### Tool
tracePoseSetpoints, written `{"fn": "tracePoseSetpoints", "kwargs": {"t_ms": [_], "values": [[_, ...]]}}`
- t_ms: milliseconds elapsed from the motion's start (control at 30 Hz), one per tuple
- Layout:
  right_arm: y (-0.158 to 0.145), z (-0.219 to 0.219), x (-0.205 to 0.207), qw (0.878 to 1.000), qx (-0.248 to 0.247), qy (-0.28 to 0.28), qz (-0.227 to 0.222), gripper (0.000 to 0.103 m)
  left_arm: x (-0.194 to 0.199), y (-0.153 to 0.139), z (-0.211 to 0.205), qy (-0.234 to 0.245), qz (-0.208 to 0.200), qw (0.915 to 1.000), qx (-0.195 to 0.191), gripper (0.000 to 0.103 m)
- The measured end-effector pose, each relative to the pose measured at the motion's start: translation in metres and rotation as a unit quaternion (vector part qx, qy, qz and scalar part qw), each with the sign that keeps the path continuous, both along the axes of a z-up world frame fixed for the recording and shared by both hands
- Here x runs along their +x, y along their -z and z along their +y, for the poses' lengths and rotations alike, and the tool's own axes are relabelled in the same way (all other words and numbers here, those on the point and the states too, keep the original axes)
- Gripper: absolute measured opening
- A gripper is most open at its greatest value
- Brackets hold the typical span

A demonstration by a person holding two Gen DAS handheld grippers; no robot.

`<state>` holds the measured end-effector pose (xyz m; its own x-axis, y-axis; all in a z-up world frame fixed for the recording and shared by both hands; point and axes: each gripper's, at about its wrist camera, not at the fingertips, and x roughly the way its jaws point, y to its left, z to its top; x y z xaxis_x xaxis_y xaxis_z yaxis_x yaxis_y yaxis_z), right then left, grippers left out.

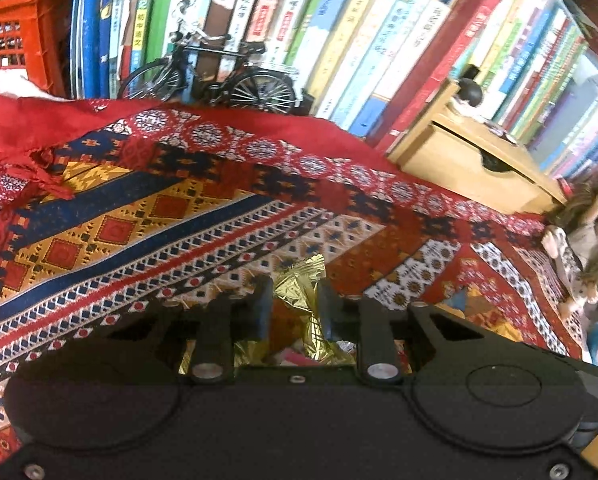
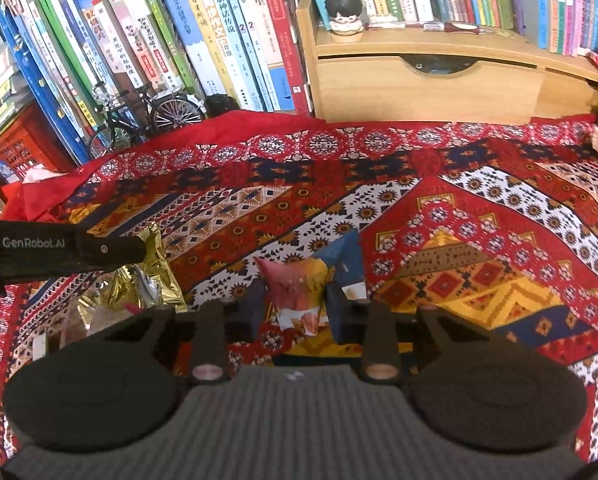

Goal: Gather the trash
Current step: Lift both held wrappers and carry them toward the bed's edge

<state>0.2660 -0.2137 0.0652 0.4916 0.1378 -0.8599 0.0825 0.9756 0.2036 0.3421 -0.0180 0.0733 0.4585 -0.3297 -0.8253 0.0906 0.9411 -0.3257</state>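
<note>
Left gripper (image 1: 295, 300) jaws narrowed onto gold foil wrapper (image 1: 299, 280), which lies on patterned cloth (image 1: 139, 220) well in front of model bicycle (image 1: 215, 76). Right gripper (image 2: 295, 304) jaws drawn in on crumpled pink-orange wrapper (image 2: 295, 284), right of gold one, farther from bicycle. No earlier view: contact looks made, firmness uncertain.

Risks:
- foil slick, crinkly; thin pinch may slip on lift
- pads may snag cloth, dragging it toward bicycle
- blue packet (image 2: 349, 258) touching pink wrapper may tumble
</note>
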Motion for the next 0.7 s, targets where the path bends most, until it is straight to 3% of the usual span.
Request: {"fn": "tracePoseSetpoints", "kwargs": {"t_ms": [333, 700], "values": [[-0.022, -0.012, -0.031, 1.000, 0.007, 0.010, -0.008, 0.033, -0.037, -0.028, -0.012, 0.023, -0.018, 0.9996, 0.002, 0.022], [-0.069, -0.014, -0.083, 0.999, 0.010, 0.004, -0.044, 0.033, -0.096, -0.078, -0.019, 0.043, -0.066, 0.9969, 0.002, 0.022]]}}
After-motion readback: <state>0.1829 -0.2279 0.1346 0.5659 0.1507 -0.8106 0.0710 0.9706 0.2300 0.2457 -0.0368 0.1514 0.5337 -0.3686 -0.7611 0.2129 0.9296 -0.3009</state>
